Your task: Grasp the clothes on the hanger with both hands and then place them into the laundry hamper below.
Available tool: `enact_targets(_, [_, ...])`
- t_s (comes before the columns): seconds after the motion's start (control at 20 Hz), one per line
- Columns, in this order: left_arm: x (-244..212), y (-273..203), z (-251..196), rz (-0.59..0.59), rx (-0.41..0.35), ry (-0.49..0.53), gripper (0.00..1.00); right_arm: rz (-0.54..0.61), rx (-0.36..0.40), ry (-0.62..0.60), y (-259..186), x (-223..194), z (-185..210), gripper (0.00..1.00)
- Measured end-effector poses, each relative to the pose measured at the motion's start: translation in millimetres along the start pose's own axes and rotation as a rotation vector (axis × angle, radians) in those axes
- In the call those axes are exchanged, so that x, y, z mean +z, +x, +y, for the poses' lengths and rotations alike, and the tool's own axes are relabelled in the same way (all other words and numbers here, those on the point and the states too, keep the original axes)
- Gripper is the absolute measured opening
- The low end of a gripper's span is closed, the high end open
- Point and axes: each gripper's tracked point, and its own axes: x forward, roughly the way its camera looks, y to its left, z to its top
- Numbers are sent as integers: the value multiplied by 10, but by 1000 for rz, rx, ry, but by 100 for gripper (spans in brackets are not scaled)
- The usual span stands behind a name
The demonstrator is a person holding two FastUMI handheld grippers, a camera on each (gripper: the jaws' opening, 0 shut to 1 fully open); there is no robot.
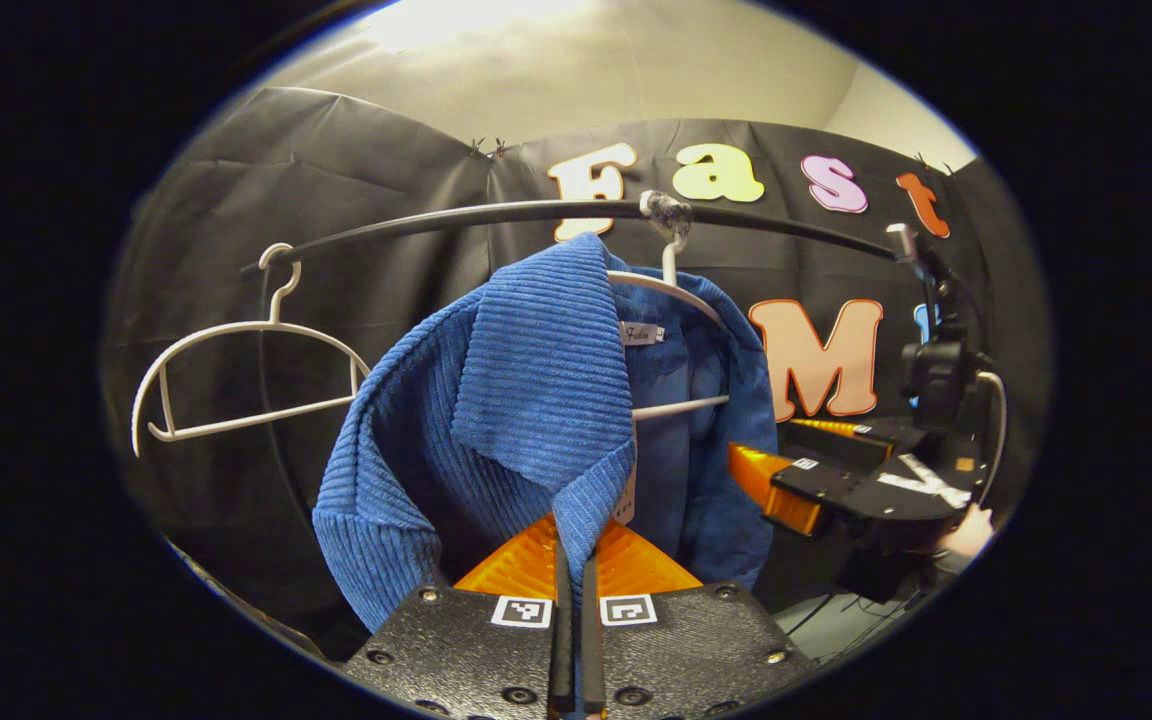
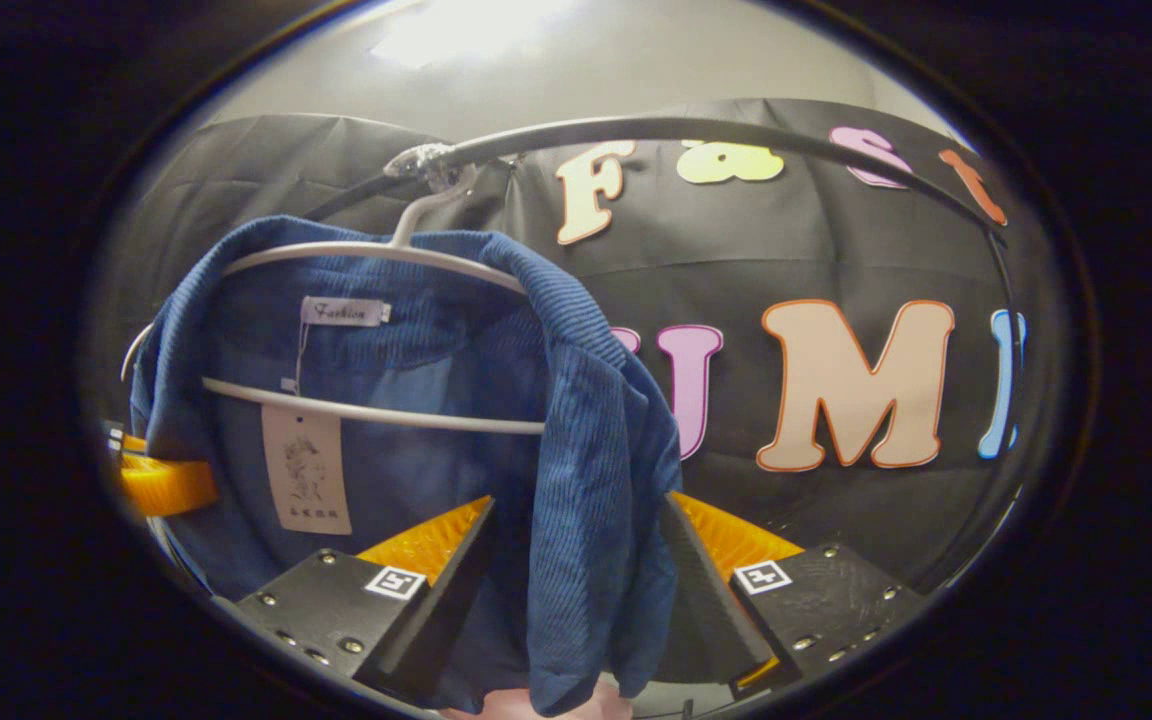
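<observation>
A blue corduroy jacket (image 1: pixel 536 400) hangs on a white hanger (image 1: pixel 676 300) from a black rail (image 1: pixel 496 213). In the left gripper view my left gripper (image 1: pixel 576 590) is shut on the jacket's front edge, just under the lapel. My right gripper (image 2: pixel 581 560) is open, its fingers set wide to either side of the jacket's other front edge (image 2: pixel 586 480), which hangs down between them. The same hanger (image 2: pixel 376 250) and a paper tag (image 2: pixel 306 470) show inside the jacket. The right gripper (image 1: pixel 786 485) also appears at the jacket's right side, held by a hand (image 1: pixel 971 530).
An empty white hanger (image 1: pixel 246 380) hangs on the rail left of the jacket. A black stand with a device (image 1: pixel 936 370) rises at the rail's right end. Part of the left gripper (image 2: pixel 166 485) pokes in beside the jacket.
</observation>
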Motion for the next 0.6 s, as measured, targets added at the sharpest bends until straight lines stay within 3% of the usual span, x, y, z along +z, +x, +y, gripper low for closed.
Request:
enact_targets(0.2, [54,-111,64,-8,20,16,2,56,11,-1,198,-218,73,94])
enact_targets(0.4, [140,-203,145,-32,46,30,2,106,-28,22,209,-356,-14,39])
enact_targets(0.5, [188,-242,231,-41,69,29,5,112,-54,32,187,-357,-87,24])
enact_targets(0.55, [216,-258,263,-45,78,20,4,113,-63,32,160,-344,-126,10])
enact_targets(0.6, [238,-286,312,-50,90,9,4,111,-76,24,156,-319,-176,13])
